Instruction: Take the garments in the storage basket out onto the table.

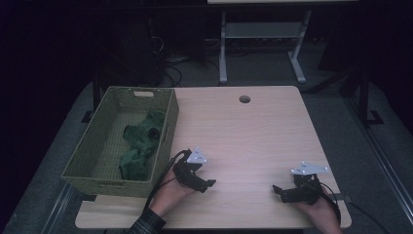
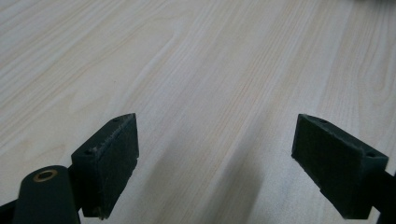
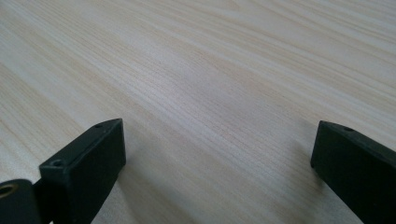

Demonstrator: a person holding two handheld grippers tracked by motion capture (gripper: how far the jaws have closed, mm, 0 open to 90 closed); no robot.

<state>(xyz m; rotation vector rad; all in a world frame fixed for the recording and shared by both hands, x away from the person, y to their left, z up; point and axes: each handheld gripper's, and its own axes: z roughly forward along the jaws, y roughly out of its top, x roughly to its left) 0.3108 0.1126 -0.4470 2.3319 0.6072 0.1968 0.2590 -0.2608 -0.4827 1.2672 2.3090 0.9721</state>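
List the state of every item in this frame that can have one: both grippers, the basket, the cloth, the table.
Left gripper: open, holding nothing, over bare wood beside the basket.
Right gripper: open, holding nothing, low over the table's near right part.
Green woven basket: upright at the table's left edge, holding the cloth.
Green cloth: crumpled, inside the basket.
Table: wooden top, bare between the grippers.

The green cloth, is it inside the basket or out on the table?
Inside. The green cloth lies crumpled on the floor of the woven basket, within its walls; both tongs are apart from it.
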